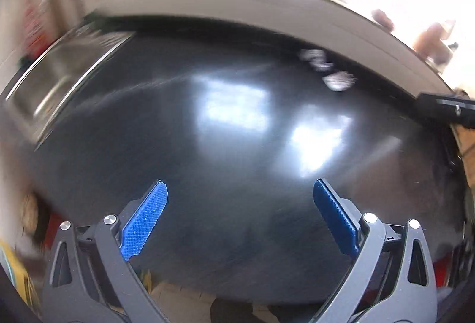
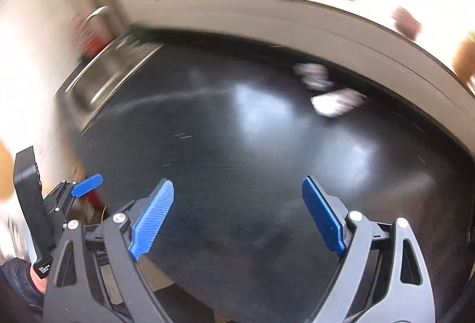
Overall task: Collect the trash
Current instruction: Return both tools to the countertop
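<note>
Two crumpled white pieces of trash lie on the black countertop [image 1: 225, 145] near its far right edge, blurred by motion: one piece [image 1: 316, 57] [image 2: 311, 74] behind, the other [image 1: 340, 81] [image 2: 337, 102] a little nearer. My left gripper [image 1: 240, 186] hangs open over the counter's near part, well short of them, with nothing between its blue pads. My right gripper [image 2: 237, 180] is open too and holds nothing, with the trash far ahead to its right. The left gripper's blue finger [image 2: 87, 185] shows at the left of the right wrist view.
A steel sink [image 1: 59, 79] [image 2: 98, 76] with a curved faucet [image 2: 96, 13] is set into the counter's far left. A pale window sill [image 1: 267, 2] runs behind the counter, with brownish pots [image 1: 430, 41] on its right. A person's sleeve [image 2: 17, 278] shows at the lower left.
</note>
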